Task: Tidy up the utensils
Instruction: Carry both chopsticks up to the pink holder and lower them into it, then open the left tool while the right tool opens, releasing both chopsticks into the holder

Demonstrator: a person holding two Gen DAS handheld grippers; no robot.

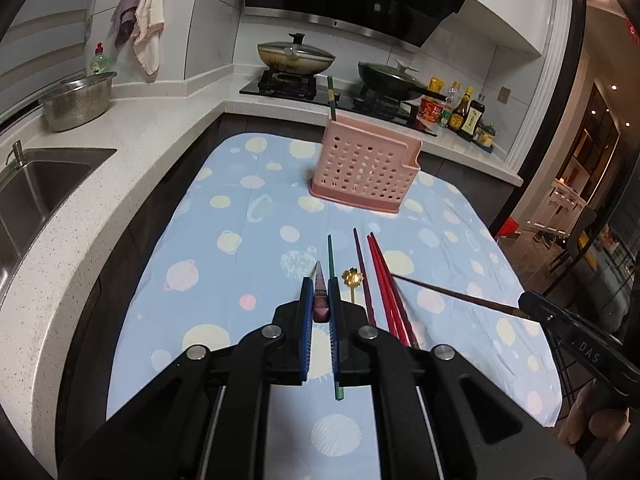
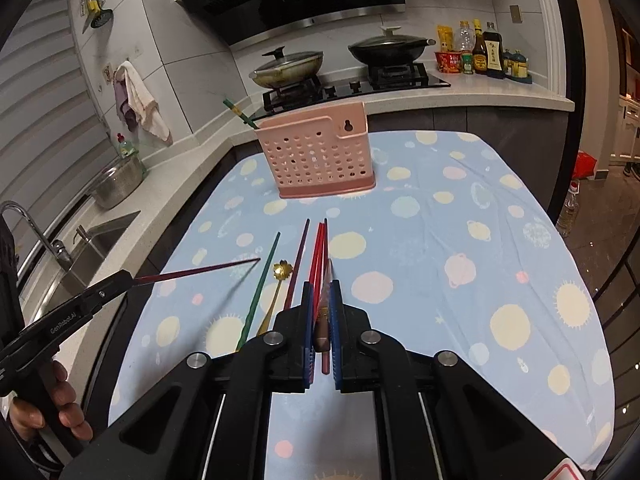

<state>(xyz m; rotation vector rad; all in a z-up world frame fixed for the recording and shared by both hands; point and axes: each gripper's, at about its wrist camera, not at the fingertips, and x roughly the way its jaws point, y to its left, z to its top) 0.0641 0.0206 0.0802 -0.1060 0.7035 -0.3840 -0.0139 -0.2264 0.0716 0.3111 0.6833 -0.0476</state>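
A pink perforated utensil holder [image 1: 366, 168] [image 2: 318, 156] stands at the far side of the blue spotted cloth, with one green chopstick [image 1: 331, 96] [image 2: 240, 114] in it. My left gripper [image 1: 321, 286] is shut on a purple chopstick [image 1: 320, 294], which shows in the right wrist view [image 2: 200, 272] held above the cloth. My right gripper [image 2: 325, 288] is shut on a brown chopstick [image 2: 325, 312], which shows in the left wrist view [image 1: 452, 294]. On the cloth lie a green chopstick [image 1: 331, 256] [image 2: 262, 280], a gold flower-headed spoon [image 1: 352, 280] [image 2: 280, 276], a purple chopstick [image 1: 360, 264] [image 2: 298, 264] and two red chopsticks [image 1: 384, 280] [image 2: 318, 256].
The cloth-covered table [image 1: 240, 216] [image 2: 460, 216] stands beside an L-shaped white counter with a sink [image 1: 36, 188], a steel colander [image 1: 76, 100] and a stove with two lidded pans [image 1: 296, 56] [image 2: 386, 50]. Sauce bottles [image 2: 484, 52] stand at the counter's right end.
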